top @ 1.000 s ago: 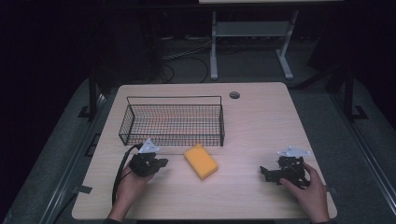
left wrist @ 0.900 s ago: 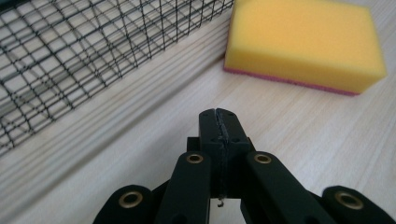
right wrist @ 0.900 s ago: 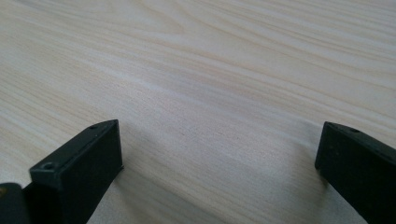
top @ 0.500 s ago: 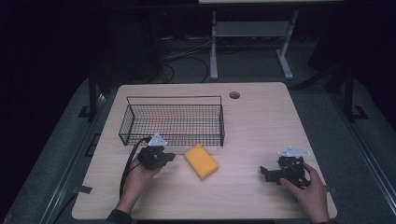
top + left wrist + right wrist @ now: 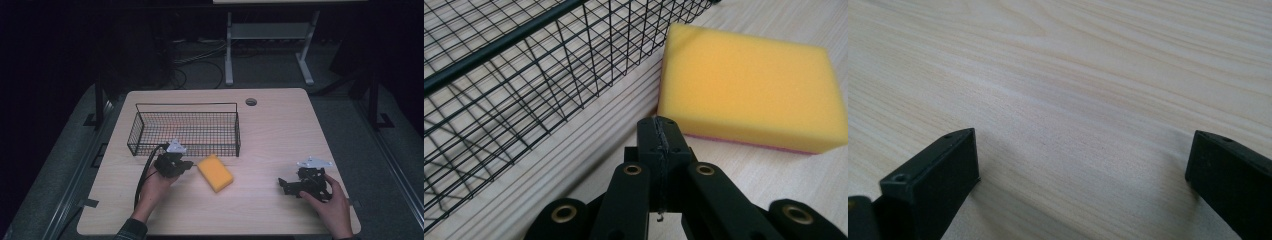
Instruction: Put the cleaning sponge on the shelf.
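A light wooden table [image 5: 280,130] is seen from above, with a black wire basket [image 5: 185,129] standing on its far left part. The left gripper [image 5: 186,165] is held by the left hand [image 5: 156,184] just in front of the basket's near wall. In the left gripper view its two black jaws are pressed flat together, with nothing held between them. A yellow sponge [image 5: 749,87] lies flat on the table just beyond and to the right of the closed fingertips [image 5: 659,131], close to them but apart; a thin pink layer is visible along its lower edge. The basket's mesh wall [image 5: 524,85] runs to the left of those fingertips.

The right gripper [image 5: 285,185] is held low over the table by the right hand [image 5: 330,202], well apart from the sponge [image 5: 215,172]. In the right gripper view its fingers [image 5: 933,180] are spread wide, and bare wood grain [image 5: 1073,100] is seen between them; nothing is gripped.
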A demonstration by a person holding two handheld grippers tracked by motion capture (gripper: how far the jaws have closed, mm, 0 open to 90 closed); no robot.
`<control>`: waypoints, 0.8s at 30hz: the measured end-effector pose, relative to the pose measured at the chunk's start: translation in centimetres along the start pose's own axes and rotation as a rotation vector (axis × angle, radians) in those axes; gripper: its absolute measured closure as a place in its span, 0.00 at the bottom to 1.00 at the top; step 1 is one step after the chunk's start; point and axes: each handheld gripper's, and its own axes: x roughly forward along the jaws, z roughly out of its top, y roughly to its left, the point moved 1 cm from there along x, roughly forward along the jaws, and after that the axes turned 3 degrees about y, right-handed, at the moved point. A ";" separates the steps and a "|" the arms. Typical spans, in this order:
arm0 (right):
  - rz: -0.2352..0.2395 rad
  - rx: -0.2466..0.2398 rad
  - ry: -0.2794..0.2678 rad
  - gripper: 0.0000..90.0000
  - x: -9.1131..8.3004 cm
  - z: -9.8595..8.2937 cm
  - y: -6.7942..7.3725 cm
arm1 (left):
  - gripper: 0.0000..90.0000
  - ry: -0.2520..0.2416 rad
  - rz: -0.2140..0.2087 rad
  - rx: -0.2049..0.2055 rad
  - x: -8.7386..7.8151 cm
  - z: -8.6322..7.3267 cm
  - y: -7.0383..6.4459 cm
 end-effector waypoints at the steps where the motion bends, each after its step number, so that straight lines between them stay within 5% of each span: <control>1: 0.000 0.000 0.000 0.00 0.0 0.0 0.0 | 1.00 -0.001 0.002 0.004 0.1 0.1 0.0; 24: 0.000 -0.001 0.000 0.00 0.0 0.0 0.0 | 1.00 0.025 -0.018 0.043 2.4 1.9 -1.0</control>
